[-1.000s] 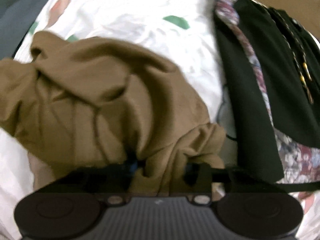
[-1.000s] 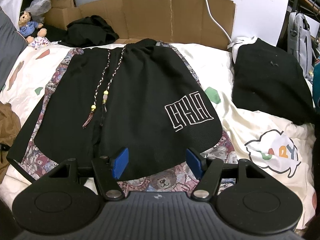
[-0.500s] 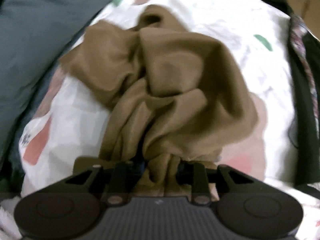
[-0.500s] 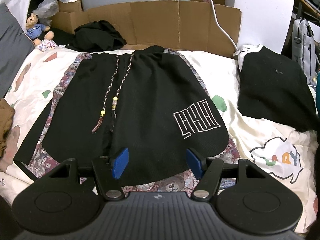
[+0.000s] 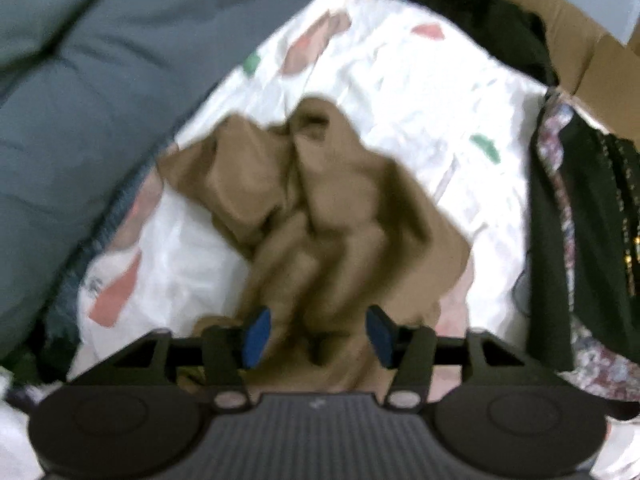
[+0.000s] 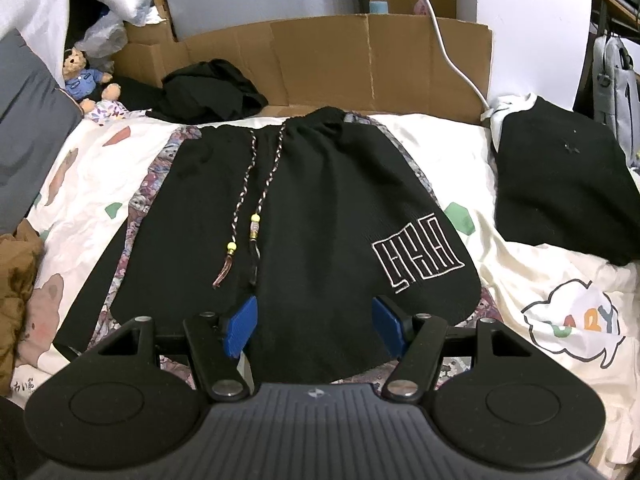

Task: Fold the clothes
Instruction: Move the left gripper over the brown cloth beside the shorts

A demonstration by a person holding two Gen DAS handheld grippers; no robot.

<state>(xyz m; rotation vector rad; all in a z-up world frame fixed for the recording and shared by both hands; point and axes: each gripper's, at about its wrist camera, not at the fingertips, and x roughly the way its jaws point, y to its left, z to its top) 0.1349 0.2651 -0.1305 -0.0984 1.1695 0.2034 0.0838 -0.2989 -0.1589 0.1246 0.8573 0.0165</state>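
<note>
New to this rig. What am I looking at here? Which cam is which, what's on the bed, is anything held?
There is no robot arm: a person holds a two-finger gripper in each hand, and each carries a fisheye camera looking along its fingers.

The left camera shows the left gripper open above a crumpled brown garment on the white printed sheet. It grips nothing, though the picture is blurred.

The right camera shows the right gripper, also open and empty, over black shorts spread flat, with a braided drawstring and a white logo. A folded black garment lies to the right; a teddy bear and cardboard are behind.
</note>
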